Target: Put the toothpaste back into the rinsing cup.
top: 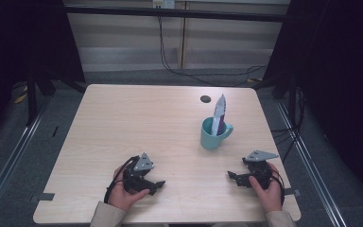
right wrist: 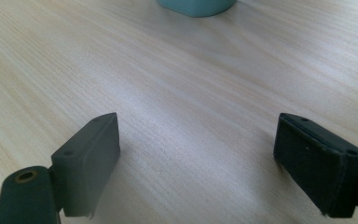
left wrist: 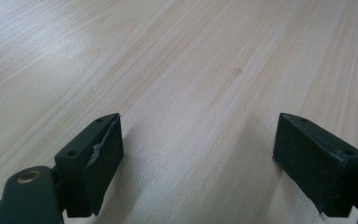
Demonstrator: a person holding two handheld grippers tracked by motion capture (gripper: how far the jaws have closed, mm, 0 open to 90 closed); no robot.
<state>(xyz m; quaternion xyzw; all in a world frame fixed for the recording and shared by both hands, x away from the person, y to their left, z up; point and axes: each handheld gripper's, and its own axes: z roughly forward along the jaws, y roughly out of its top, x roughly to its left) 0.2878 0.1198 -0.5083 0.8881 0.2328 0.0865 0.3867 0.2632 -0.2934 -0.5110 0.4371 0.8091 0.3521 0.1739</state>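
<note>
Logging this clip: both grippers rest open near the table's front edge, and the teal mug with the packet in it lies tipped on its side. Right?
Not quite. The teal mug stands upright, as the high view shows, with the packet sticking up out of it. The rest holds: the left gripper and right gripper rest open near the table front edge.

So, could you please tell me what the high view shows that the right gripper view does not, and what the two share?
High view alone: the whole mug with a packet standing in it, a dark round spot on the table, both hands, and the left claw. Right gripper view alone: a close look at the right claw, open with nothing between its jaws. Shared: the light wooden table, the teal mug, and the right claw.
</note>
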